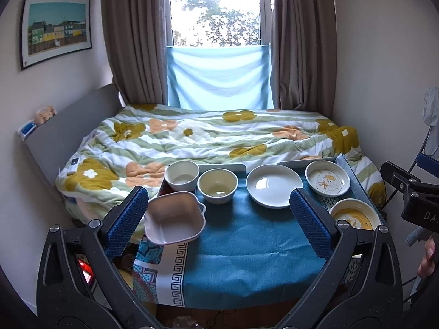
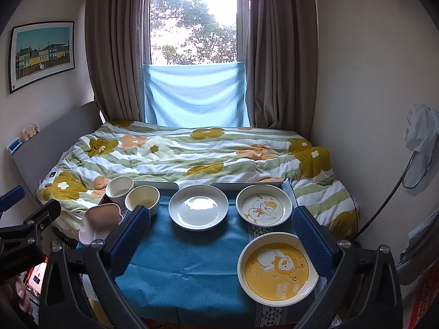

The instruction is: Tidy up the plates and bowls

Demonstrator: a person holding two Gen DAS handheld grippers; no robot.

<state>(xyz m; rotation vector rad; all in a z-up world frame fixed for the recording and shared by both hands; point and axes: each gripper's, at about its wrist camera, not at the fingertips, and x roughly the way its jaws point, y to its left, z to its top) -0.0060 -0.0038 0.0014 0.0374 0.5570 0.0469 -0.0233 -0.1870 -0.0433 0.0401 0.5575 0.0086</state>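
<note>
A small table under a teal cloth carries the dishes. At its left stand a square pink bowl, a white round bowl and a cream bowl. A plain white plate sits mid-back, a white duck plate back right, a yellow duck plate front right. My left gripper is open above the cloth, holding nothing. My right gripper is open too, with the yellow plate by its right finger.
A bed with a flowered quilt lies right behind the table. Curtains and a window are beyond it. Walls close in on both sides, and a framed picture hangs left. A person's hand shows at the right edge.
</note>
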